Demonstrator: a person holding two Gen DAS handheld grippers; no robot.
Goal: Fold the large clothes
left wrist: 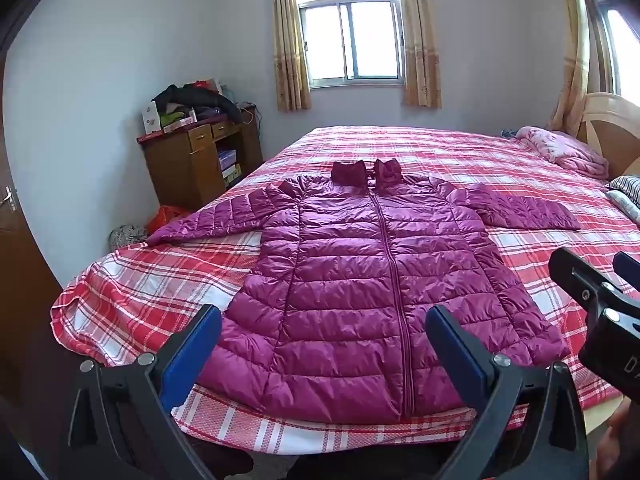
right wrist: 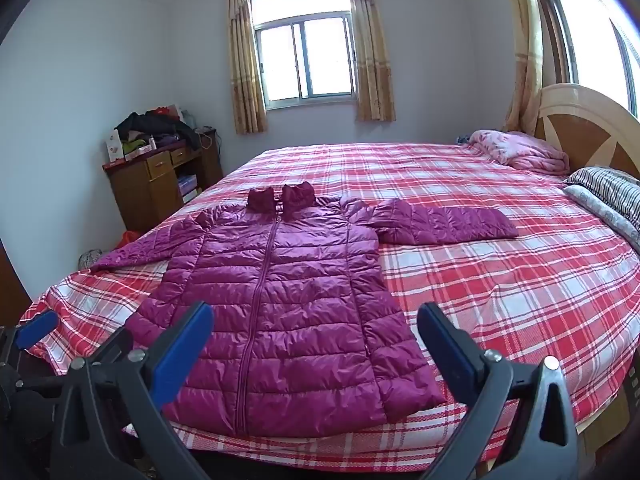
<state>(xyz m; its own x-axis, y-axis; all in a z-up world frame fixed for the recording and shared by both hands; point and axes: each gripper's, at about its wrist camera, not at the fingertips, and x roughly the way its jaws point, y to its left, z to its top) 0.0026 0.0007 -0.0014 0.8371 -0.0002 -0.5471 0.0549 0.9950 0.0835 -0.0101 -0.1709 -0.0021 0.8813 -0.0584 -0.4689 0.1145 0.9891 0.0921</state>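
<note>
Jacket (left wrist: 352, 276): magenta, zipped, flat on plaid bed (left wrist: 540, 184), sleeves spread.
Left gripper (left wrist: 322, 344): fingers wide, holding nothing.
Right gripper (right wrist: 316, 340): fingers wide, seemingly above the hem.

Plaid sheet (right wrist: 500, 280) covering bed; pink quilt (right wrist: 520, 152) bunching far right by headboard (right wrist: 580, 128). Wood cabinet (left wrist: 192, 164) w/ clutter sitting far left; curtains (left wrist: 288, 48) flanking window (left wrist: 348, 40).

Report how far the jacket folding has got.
Done: the magenta puffer jacket lies flat, zipped, front up on the plaid bed, both sleeves spread out. In hand: nothing; the left gripper and right gripper are open at the hem end, holding no fabric. Left: every fold, since sleeves and body show none yet.
</note>
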